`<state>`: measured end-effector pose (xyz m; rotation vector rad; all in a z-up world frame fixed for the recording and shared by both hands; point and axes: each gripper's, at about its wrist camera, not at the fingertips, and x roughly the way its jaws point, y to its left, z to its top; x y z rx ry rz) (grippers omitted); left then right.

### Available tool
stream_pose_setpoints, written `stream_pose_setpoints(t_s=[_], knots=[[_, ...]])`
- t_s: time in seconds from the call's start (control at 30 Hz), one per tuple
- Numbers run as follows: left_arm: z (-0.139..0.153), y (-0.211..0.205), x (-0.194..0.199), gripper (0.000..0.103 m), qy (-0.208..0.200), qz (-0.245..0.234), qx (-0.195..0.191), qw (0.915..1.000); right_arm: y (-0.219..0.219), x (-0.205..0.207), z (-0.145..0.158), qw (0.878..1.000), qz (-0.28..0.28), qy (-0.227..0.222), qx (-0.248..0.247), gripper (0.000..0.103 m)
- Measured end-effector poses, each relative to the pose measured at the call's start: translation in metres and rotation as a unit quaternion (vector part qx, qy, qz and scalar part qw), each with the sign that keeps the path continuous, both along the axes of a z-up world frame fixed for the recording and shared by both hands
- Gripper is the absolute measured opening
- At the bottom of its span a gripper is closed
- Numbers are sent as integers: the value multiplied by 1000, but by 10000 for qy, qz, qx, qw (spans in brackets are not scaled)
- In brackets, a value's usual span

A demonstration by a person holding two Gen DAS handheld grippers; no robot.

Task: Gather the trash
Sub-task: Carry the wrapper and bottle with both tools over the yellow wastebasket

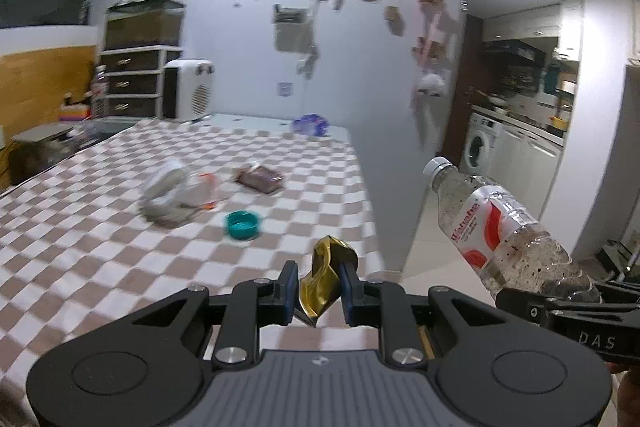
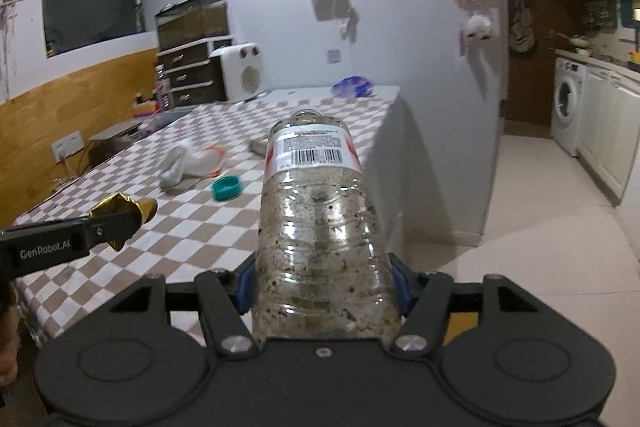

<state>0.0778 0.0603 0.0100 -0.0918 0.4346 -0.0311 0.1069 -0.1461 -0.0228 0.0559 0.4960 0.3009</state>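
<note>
On the checkered tabletop [image 1: 100, 227] lie a crumpled bag [image 1: 176, 193], a teal cap [image 1: 241, 225] and a brown packet [image 1: 260, 179]. The left claw [image 1: 319, 291] pinches a gold wrapper [image 1: 326, 277] above the tabletop's near edge. Beside it, the right claw [image 2: 323, 285] grips a dirty bottle [image 2: 316, 211] by its base, cap end forward.

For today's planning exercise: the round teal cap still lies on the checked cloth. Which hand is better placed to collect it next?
Neither yet. The left gripper holds a crumpled gold wrapper; the right gripper holds a dirty clear plastic bottle. The left is probably nearer the teal cap.
</note>
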Motion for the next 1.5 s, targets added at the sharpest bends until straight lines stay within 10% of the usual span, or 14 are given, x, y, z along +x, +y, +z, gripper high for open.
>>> stream_pose_setpoints(t_s=[0.8, 1.5], knots=[[-3, -167, 118, 23, 403, -1636, 374, 9850, -131, 40, -8, 9895, -1415, 259, -95, 64], [-110, -246, 257, 23, 2083, -2273, -69, 9513, -195, 115, -91, 9662, -2084, 1508, -150, 64]])
